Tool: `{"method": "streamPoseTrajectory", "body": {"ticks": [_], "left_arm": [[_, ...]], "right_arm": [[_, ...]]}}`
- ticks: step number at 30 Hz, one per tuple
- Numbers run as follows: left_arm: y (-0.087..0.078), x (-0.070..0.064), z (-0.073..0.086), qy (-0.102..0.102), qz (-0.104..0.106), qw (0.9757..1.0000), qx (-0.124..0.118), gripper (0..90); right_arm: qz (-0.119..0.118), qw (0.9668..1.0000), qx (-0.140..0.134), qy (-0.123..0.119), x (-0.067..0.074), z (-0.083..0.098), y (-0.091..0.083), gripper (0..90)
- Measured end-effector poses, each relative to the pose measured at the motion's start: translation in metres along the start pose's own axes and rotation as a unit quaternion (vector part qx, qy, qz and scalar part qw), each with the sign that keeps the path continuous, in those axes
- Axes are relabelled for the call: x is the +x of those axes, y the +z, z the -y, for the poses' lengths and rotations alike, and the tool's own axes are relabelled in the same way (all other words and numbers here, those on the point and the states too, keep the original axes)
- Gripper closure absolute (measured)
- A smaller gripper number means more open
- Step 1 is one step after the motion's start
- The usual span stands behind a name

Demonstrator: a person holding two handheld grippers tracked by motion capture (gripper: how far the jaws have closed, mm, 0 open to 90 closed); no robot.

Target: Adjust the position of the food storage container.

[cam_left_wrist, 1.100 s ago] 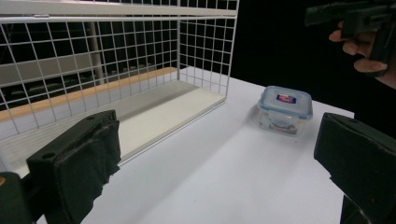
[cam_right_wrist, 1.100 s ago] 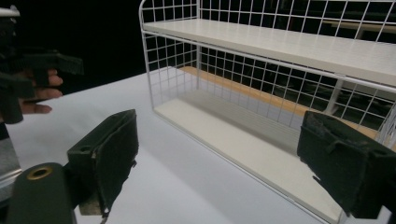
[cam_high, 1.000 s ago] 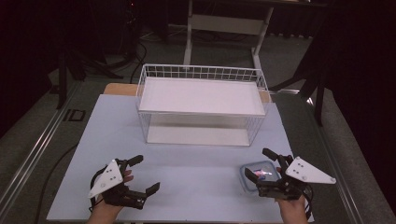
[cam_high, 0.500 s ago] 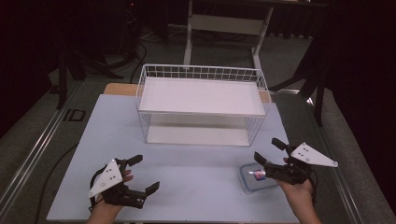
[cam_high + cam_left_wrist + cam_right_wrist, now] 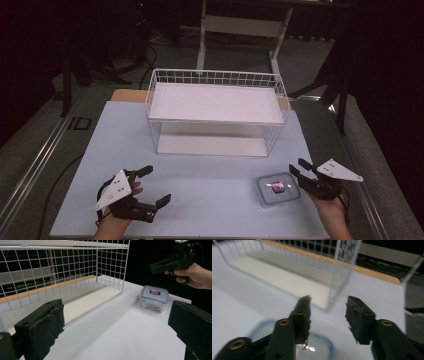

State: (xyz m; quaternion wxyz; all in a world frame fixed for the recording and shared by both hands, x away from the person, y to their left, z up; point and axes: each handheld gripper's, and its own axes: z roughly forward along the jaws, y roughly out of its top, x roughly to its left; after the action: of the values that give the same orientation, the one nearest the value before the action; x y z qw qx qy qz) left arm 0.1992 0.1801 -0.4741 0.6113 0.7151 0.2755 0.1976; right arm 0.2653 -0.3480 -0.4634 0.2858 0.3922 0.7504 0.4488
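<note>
Small lidded plastic box (image 5: 278, 188) sits on table (image 5: 210, 175) near front right, well in front of wire basket (image 5: 216, 111); right gripper (image 5: 298, 172) just beside it, jaws apart, empty; left gripper (image 5: 154, 186) front left, jaws wide, empty.

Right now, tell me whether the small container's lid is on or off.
On. The lid sits flat atop the clear container, its label facing up; whether its clips are latched cannot be told.

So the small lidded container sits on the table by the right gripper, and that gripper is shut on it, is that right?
Not quite. The container does sit on the table by the right gripper, but that gripper is open and holds nothing; the high view shows it beside the box, jaws apart.
</note>
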Motion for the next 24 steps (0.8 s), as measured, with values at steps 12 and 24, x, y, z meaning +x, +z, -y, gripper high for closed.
{"method": "streamPoseTrajectory", "body": {"ticks": [12, 24], "left_arm": [[0.001, 0.000, 0.001, -0.001, 0.001, 1.0000, 0.001, 1.5], [0.002, 0.000, 0.001, -0.001, 0.003, 1.0000, 0.001, 1.5]], "right_arm": [[0.058, 0.9958, 0.070, -0.012, -0.014, 0.041, -0.005, 89.9], [0.025, 0.9913, 0.128, 0.017, -0.008, 0.073, -0.008, 90.0]]}}
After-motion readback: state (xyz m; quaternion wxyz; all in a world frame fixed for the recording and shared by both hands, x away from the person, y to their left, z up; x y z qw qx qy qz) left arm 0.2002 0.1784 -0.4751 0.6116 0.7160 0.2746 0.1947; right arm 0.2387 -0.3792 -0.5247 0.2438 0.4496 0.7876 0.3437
